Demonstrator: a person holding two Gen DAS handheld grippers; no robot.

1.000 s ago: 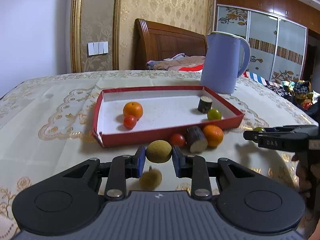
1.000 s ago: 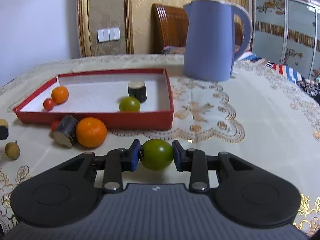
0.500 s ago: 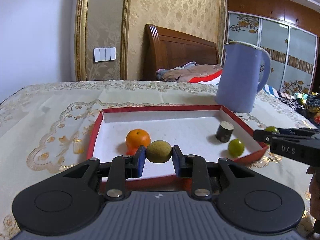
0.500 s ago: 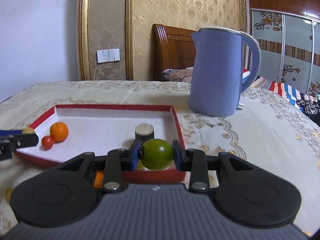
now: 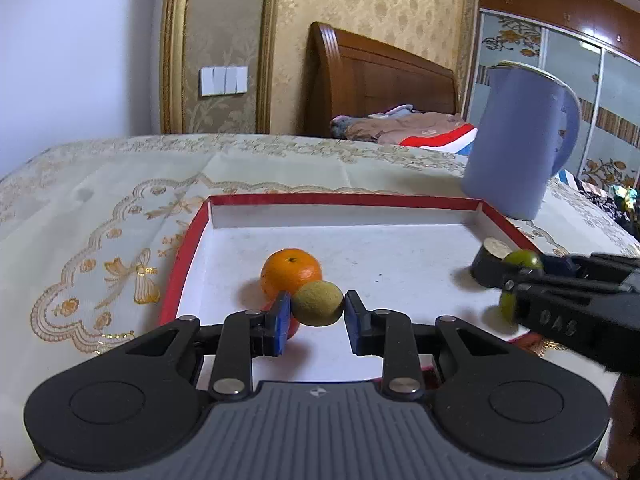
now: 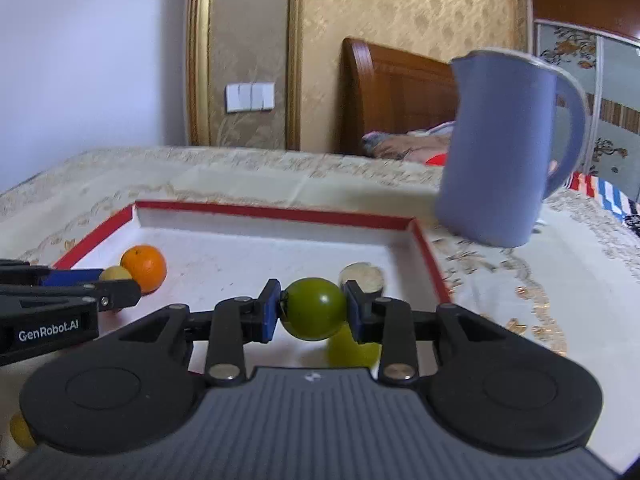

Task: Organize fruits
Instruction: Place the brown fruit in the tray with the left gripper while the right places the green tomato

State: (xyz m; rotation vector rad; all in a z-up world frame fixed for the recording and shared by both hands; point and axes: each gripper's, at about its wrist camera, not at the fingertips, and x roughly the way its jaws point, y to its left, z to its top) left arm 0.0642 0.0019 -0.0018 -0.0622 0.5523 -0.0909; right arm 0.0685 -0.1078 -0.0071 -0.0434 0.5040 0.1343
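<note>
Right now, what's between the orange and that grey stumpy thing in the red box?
Nothing lies there: in the right wrist view only bare white floor of the red box stretches between the orange and the grey stump.

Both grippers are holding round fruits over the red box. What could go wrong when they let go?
1. The yellowish-brown fruit in the left gripper hangs right by the orange; dropped here, it may knock it or roll.
2. The green fruit in the right gripper sits above another green fruit near the box's red wall; it could bounce off.
</note>
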